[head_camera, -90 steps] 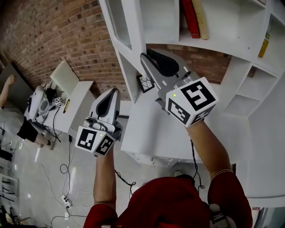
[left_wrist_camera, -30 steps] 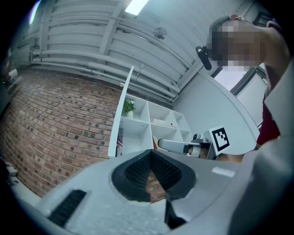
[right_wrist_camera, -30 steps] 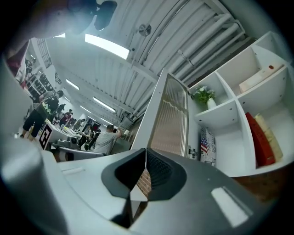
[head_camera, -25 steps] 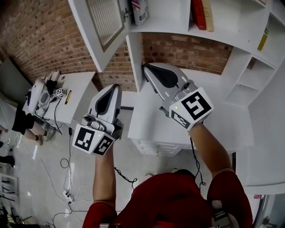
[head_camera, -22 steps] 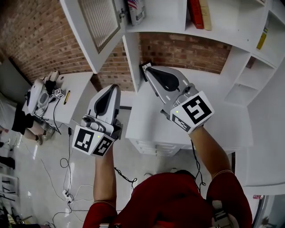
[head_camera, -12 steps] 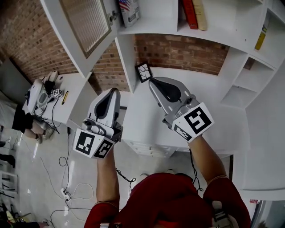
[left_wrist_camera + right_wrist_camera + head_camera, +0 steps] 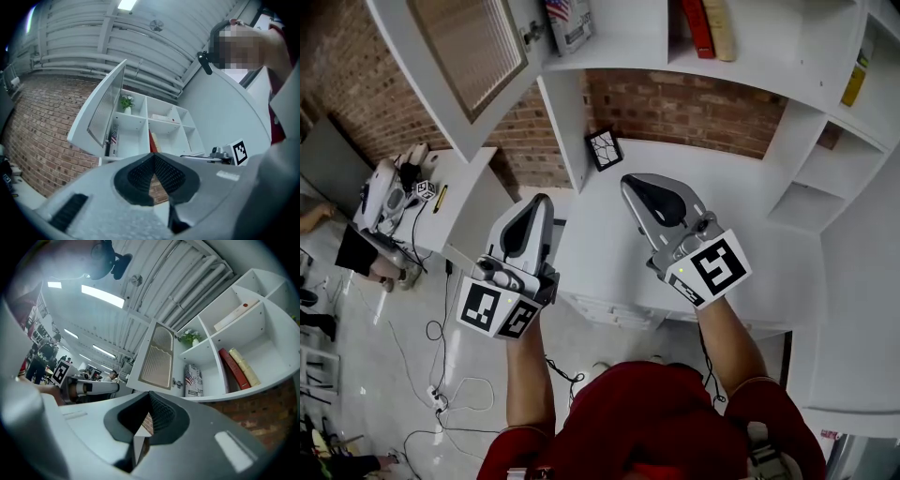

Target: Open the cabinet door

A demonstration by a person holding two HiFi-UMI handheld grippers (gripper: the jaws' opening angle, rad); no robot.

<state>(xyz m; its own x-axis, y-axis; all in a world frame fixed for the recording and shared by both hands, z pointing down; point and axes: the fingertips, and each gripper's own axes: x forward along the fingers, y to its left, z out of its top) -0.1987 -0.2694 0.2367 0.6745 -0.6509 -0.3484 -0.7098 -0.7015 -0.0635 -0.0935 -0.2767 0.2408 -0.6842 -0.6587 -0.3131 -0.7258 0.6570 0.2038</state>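
Books, a small frame and a plant about a white counter (image 7: pixel 759 220) before a red brick wall (image 7: pixel 675 103).
On the white shelf (image 7: pixel 628 58) above, a red hardback book (image 7: pixel 700 28) stands touching a tan book (image 7: pixel 724 33); one compartment to the left stands a flat box printed with a flag (image 7: pixel 569 21). A black-framed picture with a crackle pattern (image 7: pixel 603 149) leans at the counter's back corner. A green potted plant (image 7: pixel 190 337) sits one shelf higher. At far left, black cables (image 7: pixel 441 375) trail over the pale floor.

In the head view, the left gripper (image 7: pixel 540 201) at centre left and the right gripper (image 7: pixel 630 181) at centre right point toward the top, jaws pressed together, empty. 2 bare forearms (image 7: pixel 525 370) enter from the bottom.
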